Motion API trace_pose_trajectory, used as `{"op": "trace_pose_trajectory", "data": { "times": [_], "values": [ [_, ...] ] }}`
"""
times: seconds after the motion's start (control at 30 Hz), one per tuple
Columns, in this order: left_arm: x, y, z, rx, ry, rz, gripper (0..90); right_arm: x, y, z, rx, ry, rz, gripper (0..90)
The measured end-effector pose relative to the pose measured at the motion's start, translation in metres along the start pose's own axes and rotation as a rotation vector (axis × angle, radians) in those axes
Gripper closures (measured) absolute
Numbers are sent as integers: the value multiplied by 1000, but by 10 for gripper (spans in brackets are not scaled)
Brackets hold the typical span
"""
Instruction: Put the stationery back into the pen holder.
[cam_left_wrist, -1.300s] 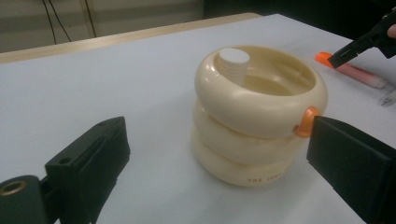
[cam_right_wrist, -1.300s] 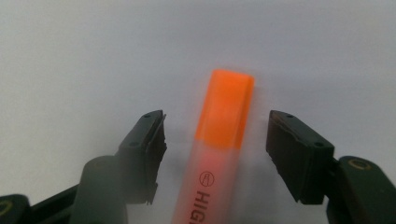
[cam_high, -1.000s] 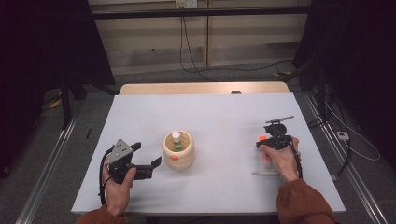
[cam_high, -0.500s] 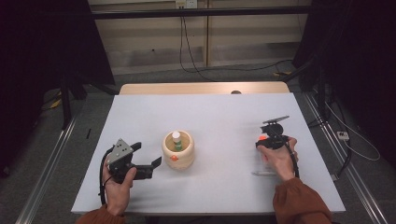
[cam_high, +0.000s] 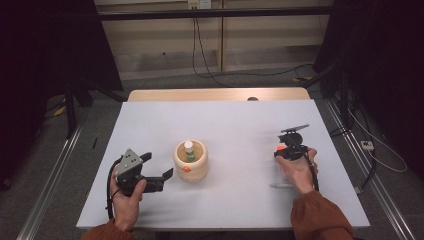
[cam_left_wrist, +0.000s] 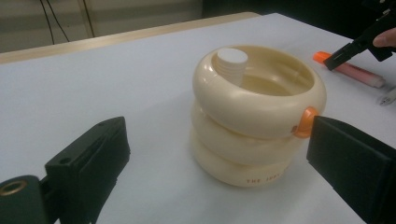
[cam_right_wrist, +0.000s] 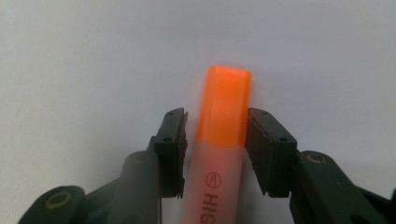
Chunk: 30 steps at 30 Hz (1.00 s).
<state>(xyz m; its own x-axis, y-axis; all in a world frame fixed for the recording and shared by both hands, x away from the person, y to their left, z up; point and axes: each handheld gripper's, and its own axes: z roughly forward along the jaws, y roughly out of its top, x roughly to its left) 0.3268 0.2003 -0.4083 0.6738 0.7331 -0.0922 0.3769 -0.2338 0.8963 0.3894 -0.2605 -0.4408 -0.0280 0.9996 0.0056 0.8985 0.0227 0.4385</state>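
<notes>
R gripper (cam_right_wrist: 216, 154) near the desk's (cam_high: 225, 120) right edge, jaws just closing round the orange highlighter (cam_right_wrist: 223, 140), w/ slim gaps left; L gripper (cam_left_wrist: 219, 172) open by holder (cam_left_wrist: 257, 116)

The orange-capped pink highlighter (cam_right_wrist: 223, 140) lies flat on the white table (cam_high: 235, 125), cap pointing away.

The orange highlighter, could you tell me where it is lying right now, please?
The orange highlighter lies flat on the white table, on its right side in the high view, between the jaws of the right gripper and well right of the cream ringed pot.
</notes>
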Motion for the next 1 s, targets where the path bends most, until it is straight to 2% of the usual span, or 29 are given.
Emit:
{"op": "trace_pose_trajectory", "data": {
  "times": [0.3, 0.57, 0.7, 0.97, 1.0],
  "values": [
    [0, 0, 0, -1, 0, 0, 54, -1, 1, 0, 2, 1, 2, 675],
    [0, 0, -1, -2, 1, -1, 54, -2, 1, -1, 0, 12, 4, 676],
    [1, 0, 0, 0, 1, -2, 54, -4, 1, -1, -5, 23, -10, 677],
    [1, 0, 0, 1, 3, -4, 54, -4, 1, -7, -67, 54, -14, 677],
    [0, 0, 0, 0, 2, -4, 54, -5, 1, -10, -85, 73, -9, 677]
  ]
}}
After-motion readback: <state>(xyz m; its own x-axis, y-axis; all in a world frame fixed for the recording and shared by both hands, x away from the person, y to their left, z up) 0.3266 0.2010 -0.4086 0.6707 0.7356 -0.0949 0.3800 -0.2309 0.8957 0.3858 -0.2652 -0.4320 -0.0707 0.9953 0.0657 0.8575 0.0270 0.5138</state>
